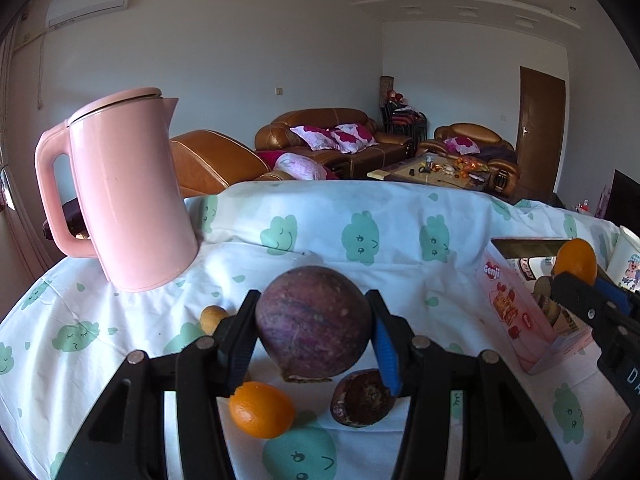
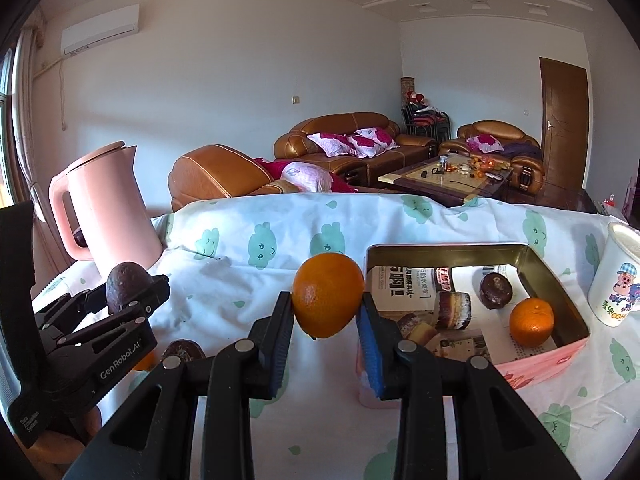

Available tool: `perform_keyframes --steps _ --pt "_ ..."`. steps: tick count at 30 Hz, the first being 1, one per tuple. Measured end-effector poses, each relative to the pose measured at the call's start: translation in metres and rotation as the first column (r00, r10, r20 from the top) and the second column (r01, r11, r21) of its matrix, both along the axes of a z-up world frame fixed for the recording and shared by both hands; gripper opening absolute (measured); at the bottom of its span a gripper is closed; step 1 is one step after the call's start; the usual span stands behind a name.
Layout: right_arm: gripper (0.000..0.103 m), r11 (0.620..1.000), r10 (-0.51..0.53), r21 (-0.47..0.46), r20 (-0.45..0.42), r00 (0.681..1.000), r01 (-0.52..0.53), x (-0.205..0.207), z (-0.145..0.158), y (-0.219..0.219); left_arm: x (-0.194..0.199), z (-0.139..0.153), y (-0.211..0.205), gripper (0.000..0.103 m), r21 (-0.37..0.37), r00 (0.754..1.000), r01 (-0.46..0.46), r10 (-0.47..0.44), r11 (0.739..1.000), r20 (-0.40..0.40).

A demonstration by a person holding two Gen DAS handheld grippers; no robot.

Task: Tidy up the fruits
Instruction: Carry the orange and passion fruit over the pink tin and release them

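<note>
Cloud-print cloth (image 1: 360, 280) — kettle (image 1: 120, 192), box (image 2: 560, 280)

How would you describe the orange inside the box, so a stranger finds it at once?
Find the open pink box on the cloud-print cloth. The orange lies in its near right corner. Its neighbour, a dark purple fruit, sits behind it; another orange is outside, held in the right gripper.

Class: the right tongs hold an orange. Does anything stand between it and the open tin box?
Nothing visible does. The orange in the right tongs hangs just left of the tin box, whose open top is unobstructed.

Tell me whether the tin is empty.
Not empty. The tin holds an orange, a dark purple fruit and printed paper lining.
</note>
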State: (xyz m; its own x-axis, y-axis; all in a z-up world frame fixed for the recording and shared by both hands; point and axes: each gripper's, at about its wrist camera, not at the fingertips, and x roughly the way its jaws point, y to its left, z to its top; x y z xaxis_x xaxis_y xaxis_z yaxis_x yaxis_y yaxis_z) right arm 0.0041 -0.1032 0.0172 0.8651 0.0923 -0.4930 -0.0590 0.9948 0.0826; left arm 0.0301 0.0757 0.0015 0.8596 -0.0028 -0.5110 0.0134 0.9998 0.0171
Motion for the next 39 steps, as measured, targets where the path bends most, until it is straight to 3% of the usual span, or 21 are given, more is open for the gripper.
perform_keyframes --steps 17,30,34,39 --pt "0.034 0.987 -0.159 0.003 0.03 0.987 0.159 -0.003 0.011 -0.093 -0.005 -0.002 -0.077 0.054 0.009 0.993 0.114 -0.114 0.993 -0.009" --pt "0.034 0.946 -0.324 0.017 0.039 0.945 0.323 -0.005 0.018 -0.176 0.003 0.007 -0.139 0.054 -0.017 0.97 0.245 -0.245 0.969 -0.004" --pt "0.034 0.947 -0.32 0.032 0.004 0.947 0.32 -0.001 0.014 -0.189 0.005 0.003 -0.171 0.054 0.002 0.953 0.303 -0.303 0.953 -0.019" --pt "0.034 0.969 -0.244 0.028 -0.035 0.969 0.245 0.015 0.004 -0.184 0.015 -0.002 -0.201 0.054 0.0 0.945 0.322 -0.321 0.947 -0.059"
